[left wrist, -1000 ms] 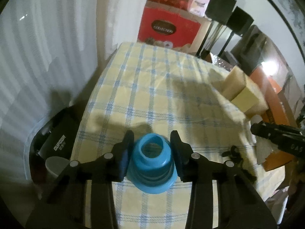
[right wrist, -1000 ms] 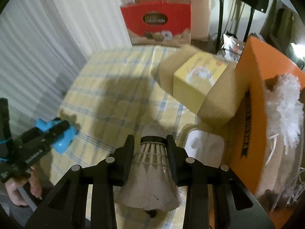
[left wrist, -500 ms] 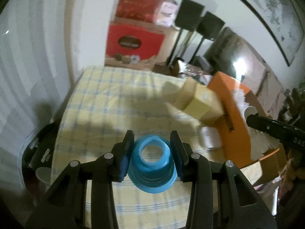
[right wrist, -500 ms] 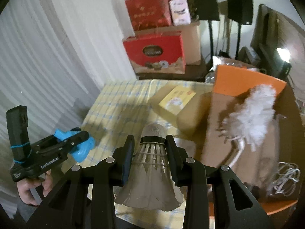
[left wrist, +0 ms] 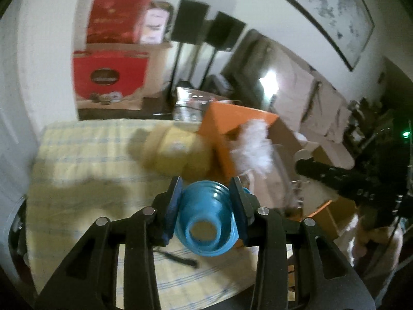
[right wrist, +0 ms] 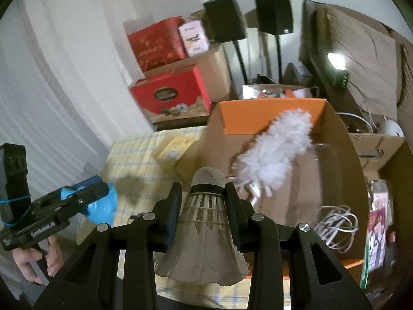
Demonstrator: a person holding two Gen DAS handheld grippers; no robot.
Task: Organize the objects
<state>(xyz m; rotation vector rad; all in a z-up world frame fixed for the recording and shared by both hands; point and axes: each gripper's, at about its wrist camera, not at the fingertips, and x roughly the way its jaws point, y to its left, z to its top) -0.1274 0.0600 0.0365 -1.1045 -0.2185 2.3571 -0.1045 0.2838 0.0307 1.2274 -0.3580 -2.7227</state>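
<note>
Blue funnel [left wrist: 206,217] clamped in left jaws; right jaws grip shuttlecock [right wrist: 206,222] before orange box [right wrist: 271,115].

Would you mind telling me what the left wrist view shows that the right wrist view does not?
Only the left wrist view shows the framed picture on the wall and the blue funnel's hollow inside, gripped by the left tool. Only the right wrist view shows the shuttlecock gripped by the right tool, the white cable coil inside the box, and a hand holding the left tool. Both show the orange box, the white duster in it, and the checked tablecloth.
</note>
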